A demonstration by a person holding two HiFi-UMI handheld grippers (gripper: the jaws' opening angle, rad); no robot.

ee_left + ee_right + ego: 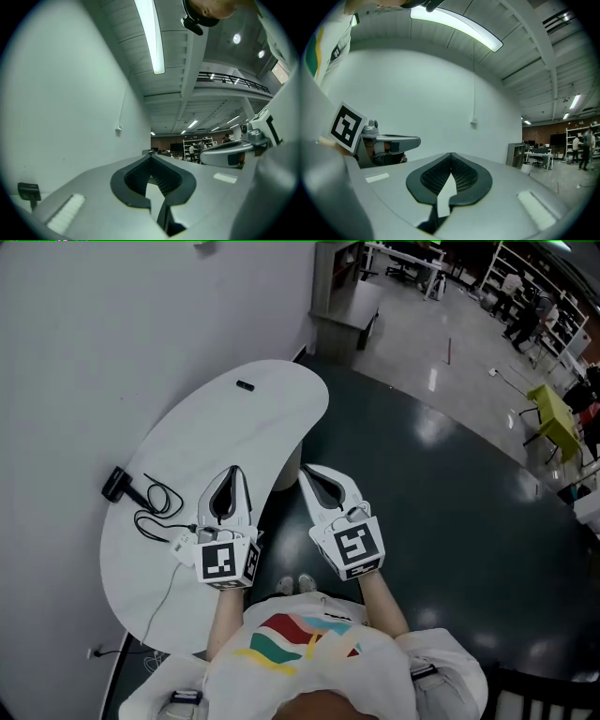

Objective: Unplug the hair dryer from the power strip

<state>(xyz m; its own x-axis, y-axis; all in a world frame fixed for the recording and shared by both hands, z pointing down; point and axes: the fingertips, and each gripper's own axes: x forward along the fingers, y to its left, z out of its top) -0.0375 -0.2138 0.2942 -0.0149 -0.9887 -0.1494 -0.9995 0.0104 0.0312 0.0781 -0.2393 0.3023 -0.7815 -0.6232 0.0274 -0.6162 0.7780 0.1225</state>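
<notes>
White table [225, 418], curved, stands against a pale wall [112, 324]. The black dryer [114, 486] lies at the table's wall-side edge. Its dark cord [155, 510] runs in loose loops across the top to the white strip [180, 545]. The cord's end reaches the strip, but I cannot tell whether the plug is seated in it. A thin white lead trails from the strip off the near edge of the table.

The left gripper [233, 469] hangs over the table with the strip just beside its rear body. Its jaws are pressed together with nothing between them, as its own view [151, 157] shows. The right gripper [304, 469] is held beside it, past the table's edge and over the dark floor [441, 512]. Its jaws are likewise closed and empty [451, 154]. Neither gripper touches the dryer, cord or strip.

A small black item [245, 385] lies near the table's far end, well apart from the rest.
</notes>
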